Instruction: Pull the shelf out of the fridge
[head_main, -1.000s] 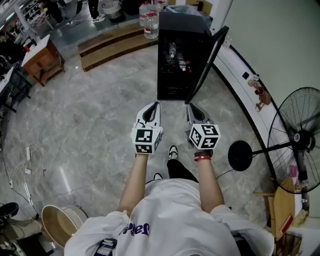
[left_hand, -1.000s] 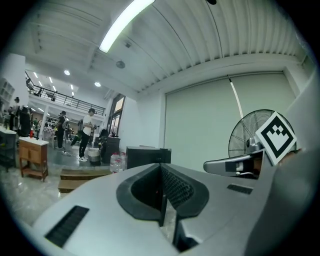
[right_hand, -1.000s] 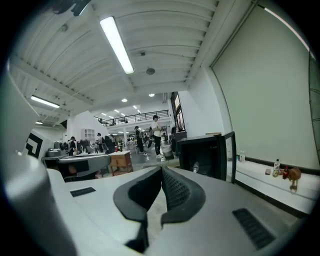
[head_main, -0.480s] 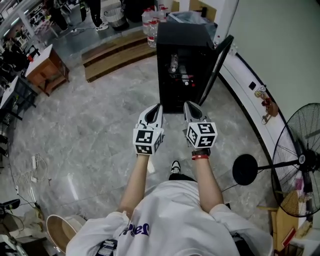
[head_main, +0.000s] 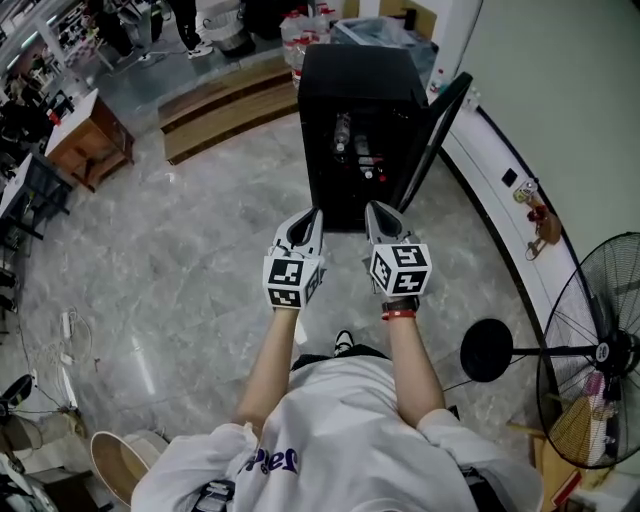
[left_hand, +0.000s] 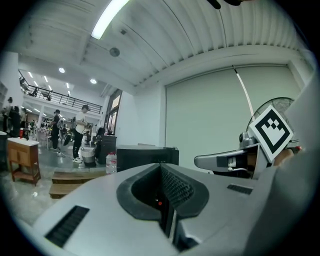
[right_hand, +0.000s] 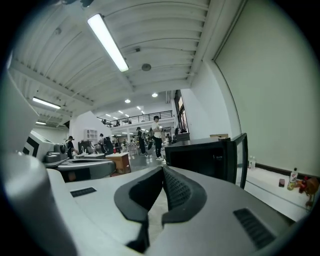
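Fridge (head_main: 352, 110) stands dead ahead, on the far side of both grippers, black, with its door (head_main: 432, 135) swung open to the right. The shelf (head_main: 358, 162) is still inside the dark opening, with bottles or similar on it; details too dim to tell. Its long axis seems to run left to right across the opening, so the pull comes straight back toward the near side

Left gripper (head_main: 308, 222): jaws together, nothing between them, lined up with the opening's left edge. Right gripper (head_main: 378, 218): jaws also shut and empty, lined up nearer the opening's middle, so likely the better placed. Both are held level and short of the fridge, with floor showing between

Against the earlier frames: the fridge looms larger and nearer, the person has walked up to it, and the grippers keep their side-by-side pose
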